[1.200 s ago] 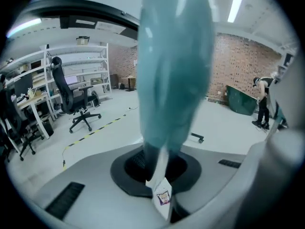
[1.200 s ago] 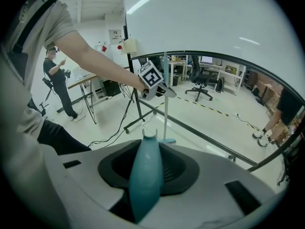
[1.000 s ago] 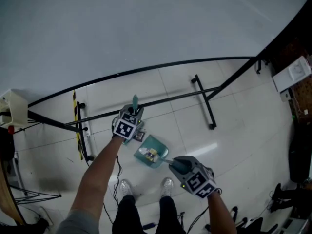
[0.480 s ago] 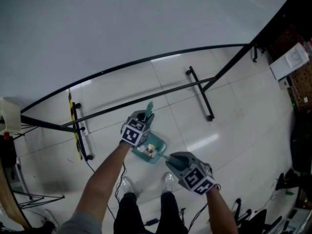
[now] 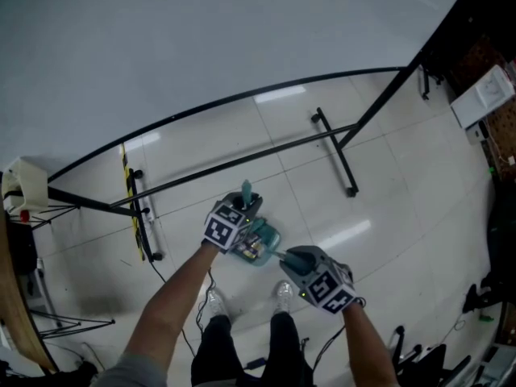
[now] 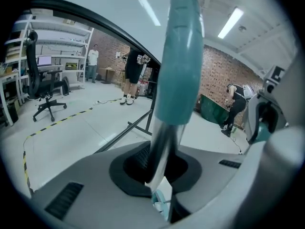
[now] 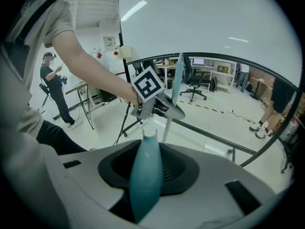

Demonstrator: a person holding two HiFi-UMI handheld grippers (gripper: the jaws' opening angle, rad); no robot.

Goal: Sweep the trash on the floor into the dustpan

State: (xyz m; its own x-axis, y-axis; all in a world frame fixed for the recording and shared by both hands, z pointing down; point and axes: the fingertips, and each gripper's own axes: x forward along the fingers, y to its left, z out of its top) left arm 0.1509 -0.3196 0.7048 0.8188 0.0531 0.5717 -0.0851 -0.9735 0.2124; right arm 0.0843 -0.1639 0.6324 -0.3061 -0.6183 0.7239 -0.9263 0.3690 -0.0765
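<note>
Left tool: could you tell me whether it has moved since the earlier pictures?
Yes. The left tool moved from the black floor bar toward the dustpan; its jaws just closed slightly on the broom handle.

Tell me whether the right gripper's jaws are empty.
No, the right gripper is shut on the teal dustpan handle, which stands up between its jaws.

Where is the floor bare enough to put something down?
Free: the wide tiles right of the dustpan, between the black foot bar and the clutter at the right edge; also the strip between the curved bar and the straight rail. Crowded: around the dustpan and the person's shoes, and by the tripod legs at the left.
</note>
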